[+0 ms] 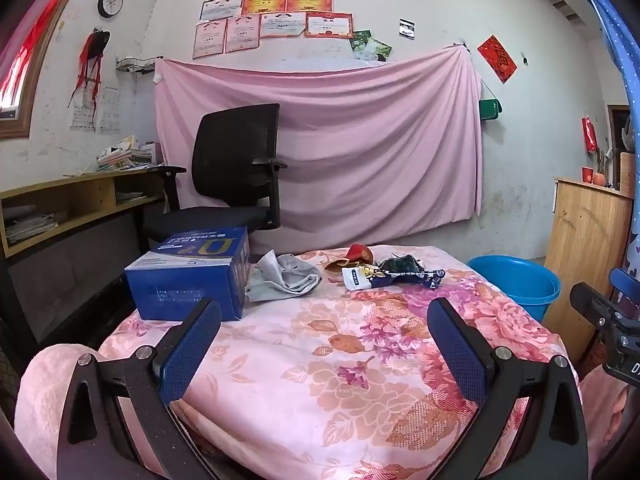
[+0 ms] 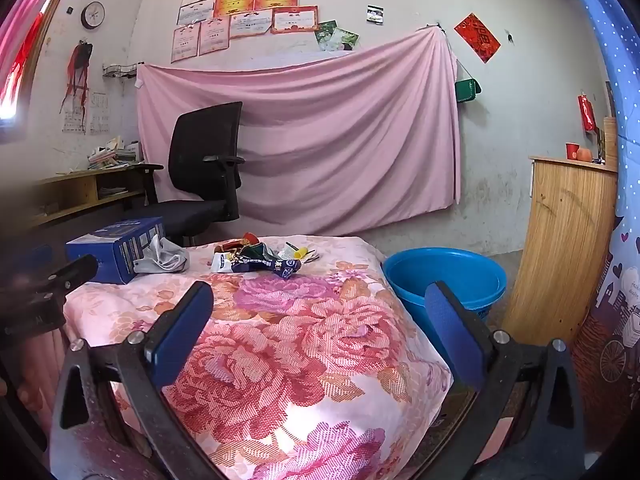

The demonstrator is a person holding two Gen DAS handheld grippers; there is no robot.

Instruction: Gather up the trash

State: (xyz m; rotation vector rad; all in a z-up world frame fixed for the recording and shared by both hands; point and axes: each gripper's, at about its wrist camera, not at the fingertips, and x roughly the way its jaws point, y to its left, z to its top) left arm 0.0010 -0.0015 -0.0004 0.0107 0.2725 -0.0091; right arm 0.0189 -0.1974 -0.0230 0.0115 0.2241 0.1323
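Observation:
A heap of crumpled snack wrappers (image 1: 390,272) (image 2: 260,262) lies at the far side of a table covered in a floral cloth (image 1: 320,360) (image 2: 300,340). Beside it sit a crumpled grey cloth (image 1: 286,278) (image 2: 164,260) and a blue carton (image 1: 192,276) (image 2: 114,250). A blue plastic basin (image 1: 516,282) (image 2: 444,276) stands on the floor to the table's right. My left gripper (image 1: 324,320) hangs open over the near table, holding nothing. My right gripper (image 2: 320,308) is open too, above the table's right corner, near the basin.
A black office chair (image 1: 236,176) (image 2: 204,164) stands behind the table, before a pink sheet on the wall. A wooden desk with shelves (image 1: 76,200) runs along the left. A wooden cabinet (image 1: 588,256) (image 2: 564,240) stands at the right.

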